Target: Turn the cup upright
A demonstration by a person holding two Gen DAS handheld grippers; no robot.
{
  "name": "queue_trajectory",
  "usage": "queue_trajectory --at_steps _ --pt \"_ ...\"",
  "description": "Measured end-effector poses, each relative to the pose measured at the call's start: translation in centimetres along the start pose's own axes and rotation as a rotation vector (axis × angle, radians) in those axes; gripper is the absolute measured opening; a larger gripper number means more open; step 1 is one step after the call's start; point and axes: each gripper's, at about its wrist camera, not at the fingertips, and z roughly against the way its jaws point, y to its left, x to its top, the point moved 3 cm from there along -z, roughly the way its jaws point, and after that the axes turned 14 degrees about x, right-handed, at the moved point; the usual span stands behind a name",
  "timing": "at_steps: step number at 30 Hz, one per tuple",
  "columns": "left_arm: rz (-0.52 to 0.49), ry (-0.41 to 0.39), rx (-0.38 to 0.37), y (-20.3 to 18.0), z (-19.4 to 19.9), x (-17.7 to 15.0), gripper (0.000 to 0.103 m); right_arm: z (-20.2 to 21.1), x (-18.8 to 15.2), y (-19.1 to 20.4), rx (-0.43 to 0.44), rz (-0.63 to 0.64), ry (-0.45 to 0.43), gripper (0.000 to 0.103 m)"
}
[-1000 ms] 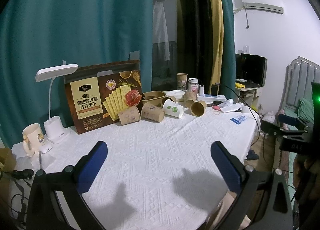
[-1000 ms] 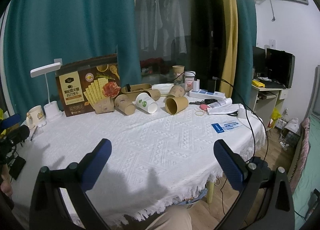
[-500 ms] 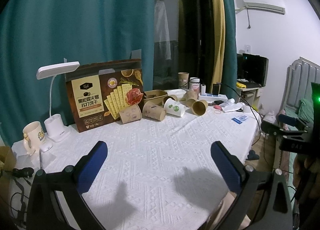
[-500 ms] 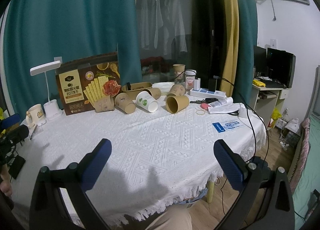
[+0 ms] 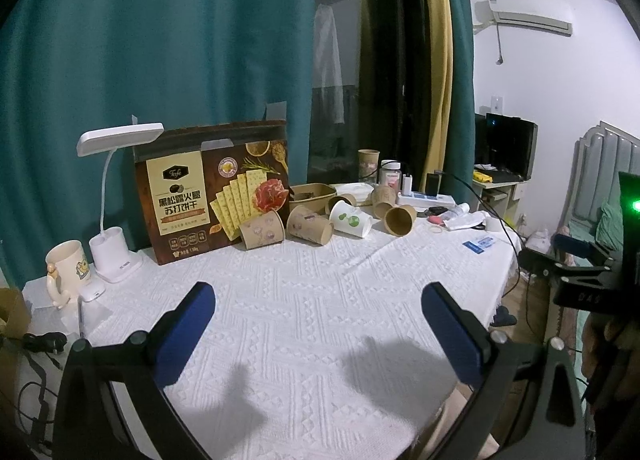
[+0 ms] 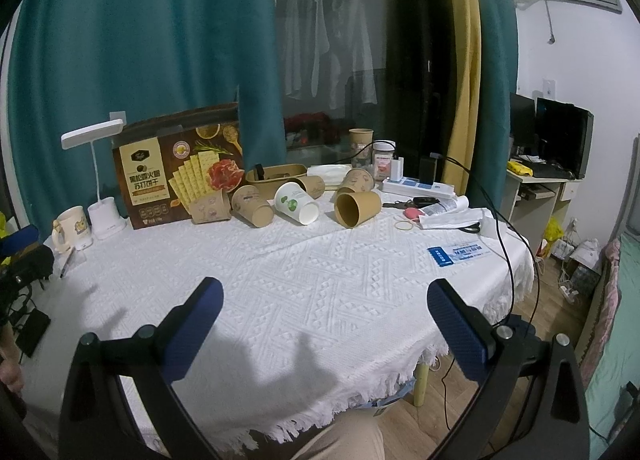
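Several paper cups lie on their sides in a row at the far side of the white tablecloth. A white cup with green print (image 6: 297, 203) lies between brown cups; a plain brown cup (image 6: 357, 208) lies to its right, mouth toward me. The same white cup (image 5: 350, 218) and brown cups (image 5: 310, 225) show in the left wrist view. My left gripper (image 5: 318, 336) is open and empty above the near cloth. My right gripper (image 6: 324, 330) is open and empty, well short of the cups.
A brown cracker box (image 5: 212, 191) stands behind the cups, with a white desk lamp (image 5: 116, 195) and a mug (image 5: 66, 268) at left. A power strip (image 6: 418, 187), cables, scissors and papers lie at right. The table edge (image 6: 360, 392) is near.
Both views have shifted slightly; the cups sit a little lower and closer in the right wrist view. Nothing on the table has moved.
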Motion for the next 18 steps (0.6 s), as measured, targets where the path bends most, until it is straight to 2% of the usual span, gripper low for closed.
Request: queue_trajectory --at_steps 18 --pt "0.011 -0.004 0.003 0.74 0.22 0.21 0.103 -0.51 0.00 0.67 0.000 0.007 0.007 0.101"
